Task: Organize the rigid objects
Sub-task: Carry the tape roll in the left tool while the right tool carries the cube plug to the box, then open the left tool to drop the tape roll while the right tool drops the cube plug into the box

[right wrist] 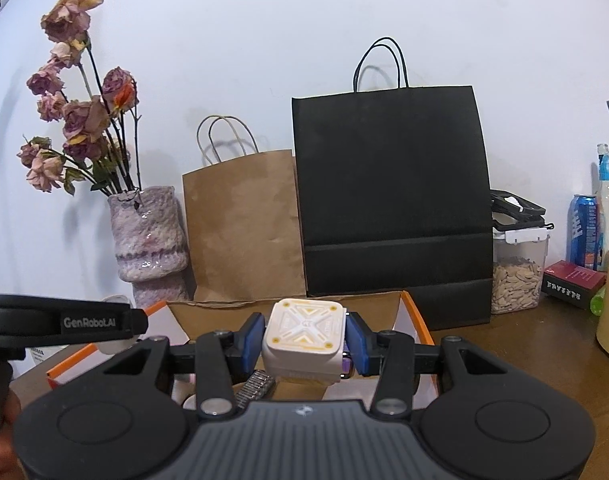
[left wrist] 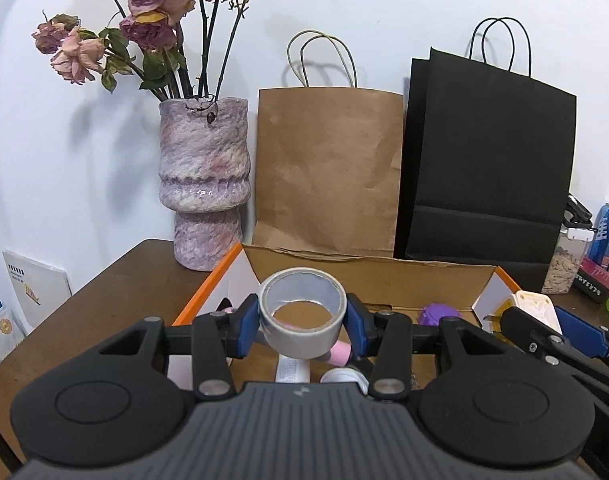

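While left gripper [left wrist: 303, 322] fingers clamp tape roll [left wrist: 302, 312] and right gripper [right wrist: 304, 342] fingers clamp white case [right wrist: 304, 338] above cardboard box [left wrist: 368, 270], risks: grippers colliding over box, smooth roll slipping.

- I see a grey roll of tape [left wrist: 302, 312] between my left tool's [left wrist: 302, 322] blue pads.
- My right tool [right wrist: 304, 338] carries a white block [right wrist: 304, 334] with yellow line markings.
- The cardboard box [left wrist: 368, 270] is brown, orange-edged.
- The vase [left wrist: 204, 184] is mottled mauve and white.
- One paper bag [left wrist: 328, 172] is brown, one bag [left wrist: 488, 168] black.
- The counter [left wrist: 104, 300] is dark brown.
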Tool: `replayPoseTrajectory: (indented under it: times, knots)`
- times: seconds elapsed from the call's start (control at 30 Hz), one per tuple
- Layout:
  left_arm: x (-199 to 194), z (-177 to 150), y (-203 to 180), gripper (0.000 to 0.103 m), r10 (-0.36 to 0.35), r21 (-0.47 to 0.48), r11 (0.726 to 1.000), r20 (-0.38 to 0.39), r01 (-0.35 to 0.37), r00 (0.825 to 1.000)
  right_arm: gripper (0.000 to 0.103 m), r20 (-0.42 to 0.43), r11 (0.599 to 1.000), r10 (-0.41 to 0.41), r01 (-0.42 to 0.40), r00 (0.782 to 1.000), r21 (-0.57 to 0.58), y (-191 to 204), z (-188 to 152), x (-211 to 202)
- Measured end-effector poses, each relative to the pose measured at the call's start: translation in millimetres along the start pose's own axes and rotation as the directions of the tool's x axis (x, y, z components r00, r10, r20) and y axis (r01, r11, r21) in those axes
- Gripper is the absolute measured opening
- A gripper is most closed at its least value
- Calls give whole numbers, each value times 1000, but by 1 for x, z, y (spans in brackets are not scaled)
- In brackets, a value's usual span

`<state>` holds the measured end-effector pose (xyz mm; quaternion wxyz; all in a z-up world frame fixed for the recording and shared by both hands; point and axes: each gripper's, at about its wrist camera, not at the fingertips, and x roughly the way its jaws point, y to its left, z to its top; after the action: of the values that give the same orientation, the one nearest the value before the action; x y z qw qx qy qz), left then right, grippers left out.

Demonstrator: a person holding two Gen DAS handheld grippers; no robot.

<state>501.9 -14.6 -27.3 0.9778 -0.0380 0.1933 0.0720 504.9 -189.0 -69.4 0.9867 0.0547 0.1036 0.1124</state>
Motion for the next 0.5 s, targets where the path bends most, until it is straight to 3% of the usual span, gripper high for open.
replayPoseTrajectory:
  times: [0.5]
  knots:
    - [36, 8, 7, 45, 21, 27, 999, -7, -21, 1000, 43, -40, 1000, 2, -3, 999, -23, -7, 2, 35]
